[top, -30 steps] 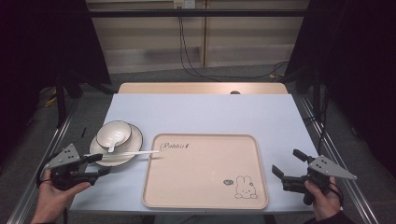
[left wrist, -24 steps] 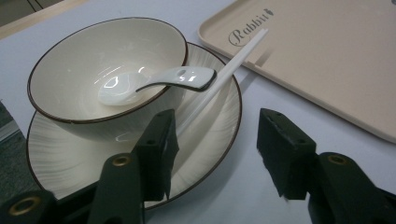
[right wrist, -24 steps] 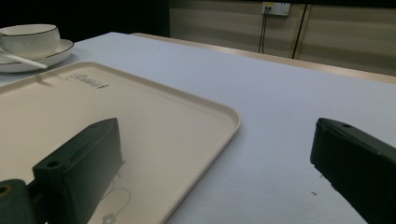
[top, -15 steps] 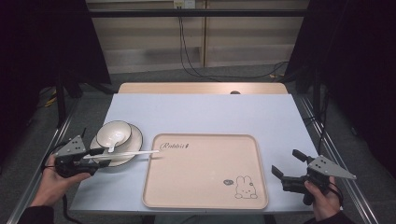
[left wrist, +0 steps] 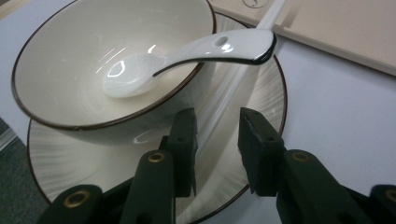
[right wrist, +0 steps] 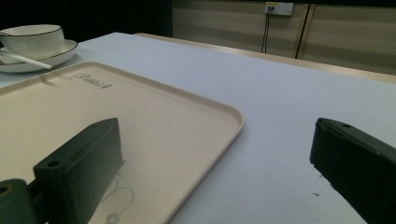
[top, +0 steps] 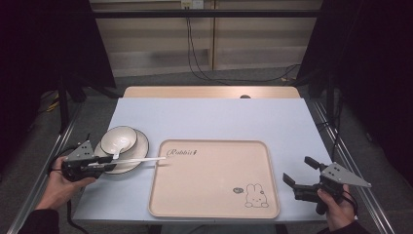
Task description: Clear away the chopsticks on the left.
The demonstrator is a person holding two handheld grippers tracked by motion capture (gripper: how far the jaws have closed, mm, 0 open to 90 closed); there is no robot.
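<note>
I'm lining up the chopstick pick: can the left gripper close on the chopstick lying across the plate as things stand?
Probably yes. The left gripper has its open jaws either side of the chopstick on the plate; the bowl sits close beside one jaw, and the spoon handle passes above, farther along.

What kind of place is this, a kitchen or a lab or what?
Probably a recording lab, not a kitchen: dark curtains, cables down a bare wall, and a staged table with bowl, plate and tray.

1. Pale blue table [top: 209, 117] with a wooden strip along its far edge.
2. Beige panelled wall [top: 253, 39] behind, black cables [top: 195, 48] hanging down it.
3. Grey floor [top: 97, 105], dark corners either side.
</note>
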